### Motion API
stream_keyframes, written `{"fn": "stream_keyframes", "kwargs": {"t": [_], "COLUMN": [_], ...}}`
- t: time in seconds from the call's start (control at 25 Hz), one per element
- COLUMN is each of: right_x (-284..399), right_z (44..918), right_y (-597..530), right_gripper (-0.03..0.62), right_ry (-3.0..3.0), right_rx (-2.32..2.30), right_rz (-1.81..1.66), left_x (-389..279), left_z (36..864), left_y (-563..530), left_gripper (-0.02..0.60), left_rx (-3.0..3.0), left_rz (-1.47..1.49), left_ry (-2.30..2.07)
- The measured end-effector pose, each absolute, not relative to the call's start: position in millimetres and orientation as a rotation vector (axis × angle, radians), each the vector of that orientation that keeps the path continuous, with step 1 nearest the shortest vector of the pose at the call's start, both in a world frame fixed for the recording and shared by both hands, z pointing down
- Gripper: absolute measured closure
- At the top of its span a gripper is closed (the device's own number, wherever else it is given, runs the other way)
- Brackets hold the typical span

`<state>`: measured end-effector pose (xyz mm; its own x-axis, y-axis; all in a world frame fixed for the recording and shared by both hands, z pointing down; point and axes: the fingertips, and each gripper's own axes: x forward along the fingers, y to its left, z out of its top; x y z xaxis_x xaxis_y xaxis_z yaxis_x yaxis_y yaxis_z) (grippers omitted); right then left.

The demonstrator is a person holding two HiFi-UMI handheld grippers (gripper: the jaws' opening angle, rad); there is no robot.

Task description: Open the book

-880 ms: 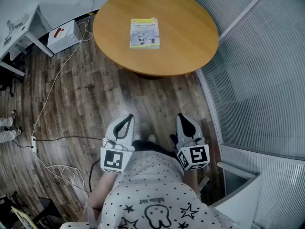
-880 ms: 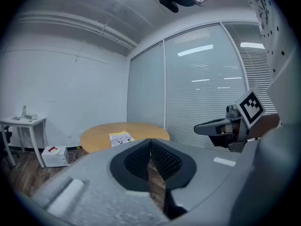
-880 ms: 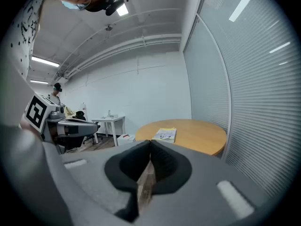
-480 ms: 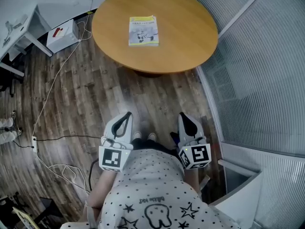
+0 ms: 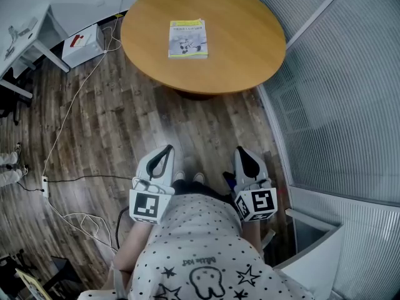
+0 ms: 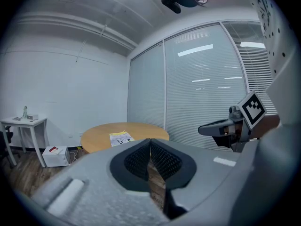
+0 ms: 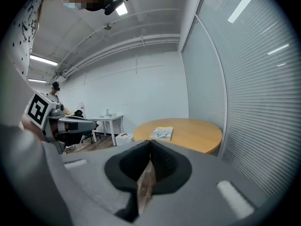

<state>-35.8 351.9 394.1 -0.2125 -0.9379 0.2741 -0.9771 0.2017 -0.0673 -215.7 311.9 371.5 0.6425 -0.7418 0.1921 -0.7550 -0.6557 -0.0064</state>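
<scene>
A closed book (image 5: 187, 39) with a yellow and white cover lies flat on the round wooden table (image 5: 250, 49), toward its left half. It also shows far off as the book (image 6: 121, 138) in the left gripper view and the book (image 7: 162, 133) in the right gripper view. My left gripper (image 5: 165, 152) and right gripper (image 5: 242, 152) are held close to the body, well short of the table, above the wood floor. Both have their jaws pressed together with nothing between them. The right gripper (image 6: 207, 129) shows at the side of the left gripper view.
A glass wall with blinds (image 5: 337, 99) curves along the right. A white box (image 5: 82, 45) and a white desk (image 5: 25, 36) stand at the left. Cables (image 5: 69, 124) trail over the floor. A person sits far off by the desk (image 7: 54, 91).
The view has shifted slightly, so table and book sit a little higher in the head view. Both grippers have dropped a touch lower in the picture and stay shut.
</scene>
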Motion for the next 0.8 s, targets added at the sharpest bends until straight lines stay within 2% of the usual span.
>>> {"fn": "stream_keyframes", "kwargs": {"t": [0.8], "right_x": [49.9], "right_z": [393.5], "right_y": [400.7], "right_gripper": [0.589], "right_ry": [-2.265], "right_rx": [1.967], "right_rz": [0.308], "left_x": [-156.9], "left_z": [372.0], "left_y": [349.1], "left_gripper": [0.569], "left_rx": [2.774], "left_rz": [0.232], "left_ry": [-1.284]}}
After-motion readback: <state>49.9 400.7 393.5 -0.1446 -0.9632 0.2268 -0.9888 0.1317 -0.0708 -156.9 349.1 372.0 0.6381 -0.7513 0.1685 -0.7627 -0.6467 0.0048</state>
